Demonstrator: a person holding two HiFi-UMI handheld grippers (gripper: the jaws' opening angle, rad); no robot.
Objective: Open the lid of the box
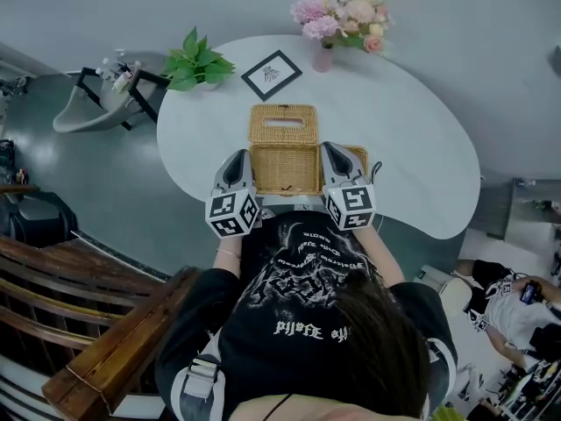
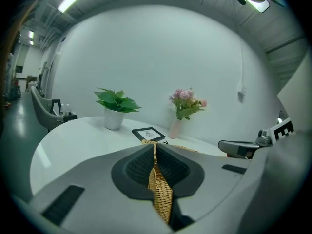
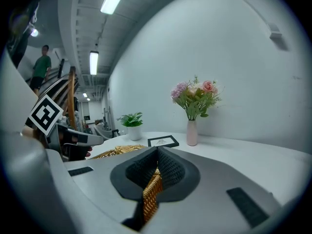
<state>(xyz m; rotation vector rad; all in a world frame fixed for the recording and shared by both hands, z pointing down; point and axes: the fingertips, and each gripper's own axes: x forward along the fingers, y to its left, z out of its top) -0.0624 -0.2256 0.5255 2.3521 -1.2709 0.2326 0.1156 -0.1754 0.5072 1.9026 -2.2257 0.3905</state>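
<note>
The wicker box sits near the front edge of the white round surface, just ahead of the person's chest, with its inside showing from above. Its lid, a woven panel with a long slot in it, lies swung back behind the body of the box, on the far side.

The left claw is pinched tight on the left wall of the box; the left gripper view shows a strip of wicker squeezed between its dark ribbed pads. The right claw is clamped the same way on the right wall, with wicker pressed between its closed pads. Both claws point away from the person and slightly downward, one at each side of the box.

Beyond the lid, a small black-framed picture lies on the surface. To its left stands a potted green plant, and to its right a pink vase of flowers. A grey chair stands off the surface at the far left.
</note>
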